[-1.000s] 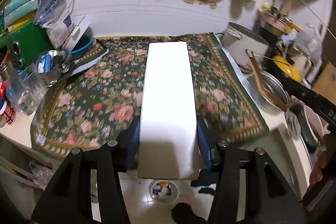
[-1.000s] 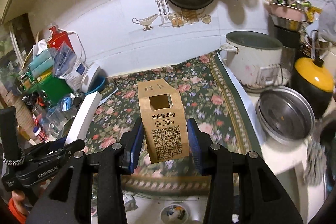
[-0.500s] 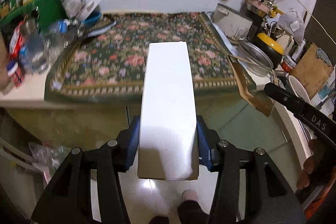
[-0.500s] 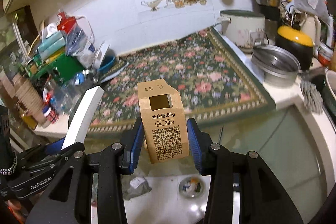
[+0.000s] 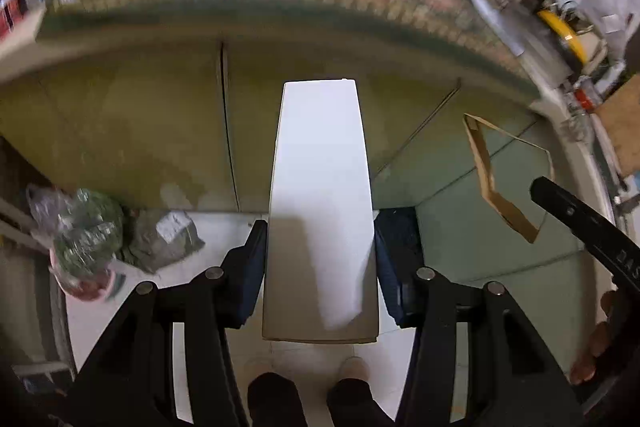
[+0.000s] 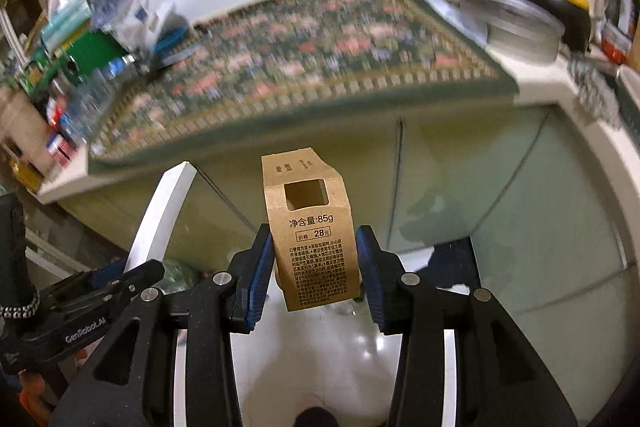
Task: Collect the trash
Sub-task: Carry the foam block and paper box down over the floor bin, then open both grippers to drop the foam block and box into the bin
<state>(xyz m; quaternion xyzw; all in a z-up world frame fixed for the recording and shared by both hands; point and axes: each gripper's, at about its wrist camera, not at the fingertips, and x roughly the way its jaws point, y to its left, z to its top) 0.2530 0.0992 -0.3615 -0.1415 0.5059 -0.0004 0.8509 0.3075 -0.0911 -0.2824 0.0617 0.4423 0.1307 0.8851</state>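
White card fills the left wrist view: the left gripper (image 5: 320,267) has its jaws clamped on the sides of a long white box (image 5: 320,195), which sticks out forward over the pale floor (image 5: 224,227). In the right wrist view the right gripper (image 6: 316,267) has its jaws clamped on a brown paper carton (image 6: 312,243) with a square window and printed black text, held upright. The white box also shows at the left of that view, just beside the carton. Below and left of the white box, a crumpled plastic bag (image 5: 80,239) lies on the floor against green cabinet doors (image 5: 140,131). Farther off, the worktop (image 6: 536,87) carries a floral cloth (image 6: 304,59), blurred, with cluttered packages (image 6: 80,27) at its left end and a yellow-lidded pot (image 6: 556,3) at its right.
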